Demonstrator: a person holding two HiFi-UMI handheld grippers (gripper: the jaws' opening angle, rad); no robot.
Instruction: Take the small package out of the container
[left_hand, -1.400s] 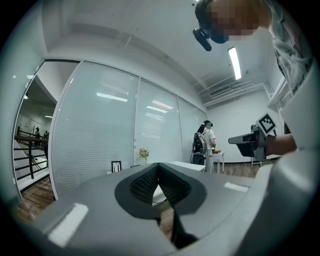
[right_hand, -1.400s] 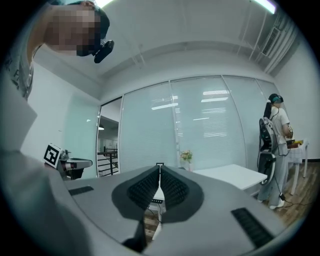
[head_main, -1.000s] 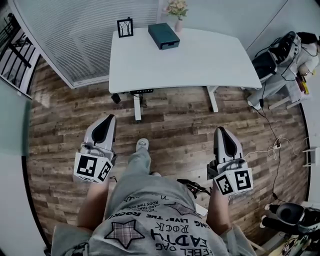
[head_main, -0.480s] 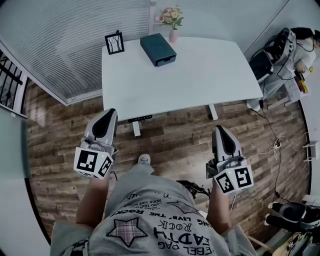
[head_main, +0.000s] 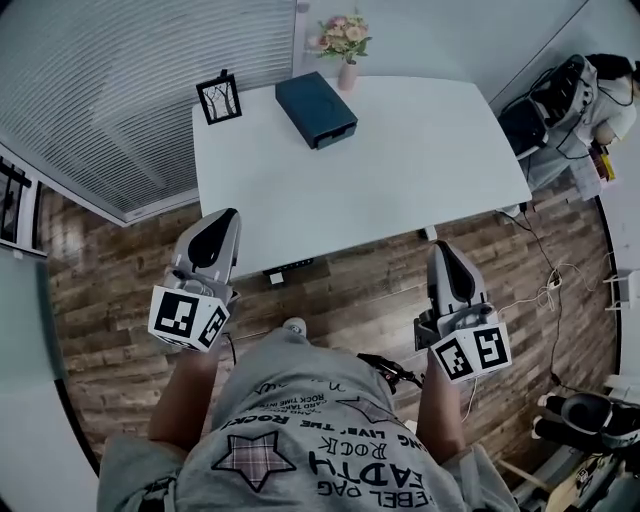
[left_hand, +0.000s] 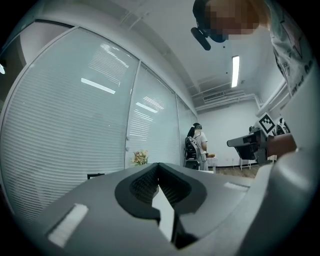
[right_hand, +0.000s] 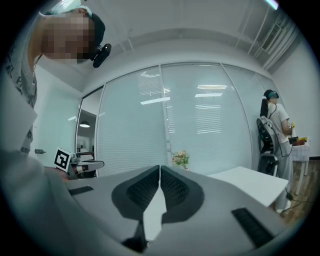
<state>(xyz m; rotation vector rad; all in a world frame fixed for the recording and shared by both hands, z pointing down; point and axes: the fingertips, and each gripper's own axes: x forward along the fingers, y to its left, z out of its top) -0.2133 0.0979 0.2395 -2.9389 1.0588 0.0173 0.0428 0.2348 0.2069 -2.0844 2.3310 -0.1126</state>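
A dark teal box-shaped container (head_main: 315, 108) lies on the far part of the white table (head_main: 400, 170), its open end facing me; no small package shows in any view. My left gripper (head_main: 228, 214) is shut and empty, its tip over the table's near left edge. Level with it, my right gripper (head_main: 437, 247) is also shut and empty, just short of the near edge. In the left gripper view the left gripper (left_hand: 158, 166) has its jaws together, and the right gripper (right_hand: 160, 169) shows the same in its own view.
A small picture frame (head_main: 218, 98) and a flower vase (head_main: 346, 45) stand at the table's back edge. Glass walls with blinds (head_main: 120, 90) run along the left. Equipment (head_main: 560, 100) and cables crowd the right side. Another person (right_hand: 274, 120) stands farther off.
The table has come closer in the head view. Both grippers have moved forward together, from over the wooden floor up to the table's near edge. Both stay shut.
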